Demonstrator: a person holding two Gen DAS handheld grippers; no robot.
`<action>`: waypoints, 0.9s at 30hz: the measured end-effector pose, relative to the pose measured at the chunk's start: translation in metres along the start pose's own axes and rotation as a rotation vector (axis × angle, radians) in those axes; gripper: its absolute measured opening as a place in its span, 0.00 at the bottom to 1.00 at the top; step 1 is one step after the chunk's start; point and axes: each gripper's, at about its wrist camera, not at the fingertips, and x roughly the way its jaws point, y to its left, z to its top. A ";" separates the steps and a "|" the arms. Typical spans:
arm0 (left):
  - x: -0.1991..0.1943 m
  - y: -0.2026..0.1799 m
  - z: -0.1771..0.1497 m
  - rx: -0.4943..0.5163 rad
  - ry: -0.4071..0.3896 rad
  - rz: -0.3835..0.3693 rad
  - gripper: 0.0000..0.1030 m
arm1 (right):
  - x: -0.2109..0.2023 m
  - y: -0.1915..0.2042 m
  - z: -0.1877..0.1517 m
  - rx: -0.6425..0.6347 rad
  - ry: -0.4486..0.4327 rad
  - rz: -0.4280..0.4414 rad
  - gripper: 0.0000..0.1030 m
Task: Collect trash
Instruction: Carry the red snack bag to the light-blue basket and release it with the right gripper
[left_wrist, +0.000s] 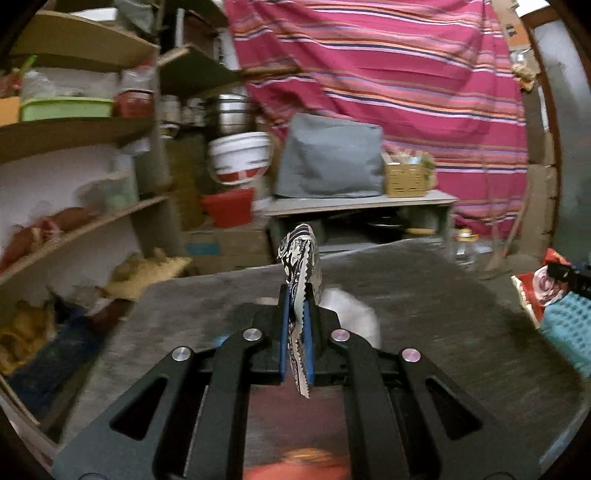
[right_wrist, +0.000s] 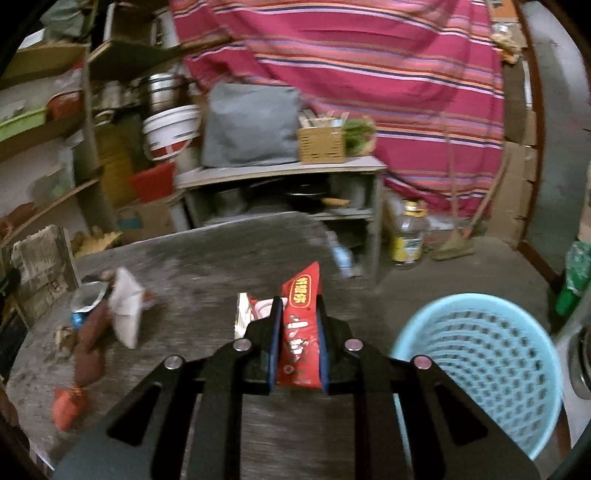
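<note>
My left gripper (left_wrist: 297, 295) is shut on a black-and-white patterned wrapper (left_wrist: 301, 258) and holds it above the grey table (left_wrist: 424, 295). My right gripper (right_wrist: 298, 306) is shut on a red snack packet (right_wrist: 301, 325), held above the table's right part. A light blue perforated basket (right_wrist: 480, 369) stands just right of the right gripper; it also shows at the right edge of the left wrist view (left_wrist: 569, 328). Loose trash lies on the table's left side: a white crumpled wrapper (right_wrist: 125, 306), a brown wrapper (right_wrist: 88, 350) and an orange scrap (right_wrist: 68, 406).
A low shelf unit (right_wrist: 280, 173) with a grey cloth-covered box and a wicker basket (right_wrist: 321, 144) stands beyond the table. Wooden shelves (left_wrist: 74, 129) with clutter fill the left. A striped pink cloth (right_wrist: 369, 74) hangs behind. A bottle (right_wrist: 408, 236) and a broom stand on the floor.
</note>
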 end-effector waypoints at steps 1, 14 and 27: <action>0.001 -0.014 0.001 -0.004 0.002 -0.031 0.05 | -0.002 -0.013 0.000 0.004 0.001 -0.025 0.16; 0.019 -0.204 -0.004 0.098 0.024 -0.312 0.05 | -0.014 -0.140 -0.012 -0.005 0.041 -0.288 0.16; 0.009 -0.302 -0.016 0.153 0.071 -0.523 0.05 | -0.026 -0.210 -0.022 0.111 0.041 -0.330 0.16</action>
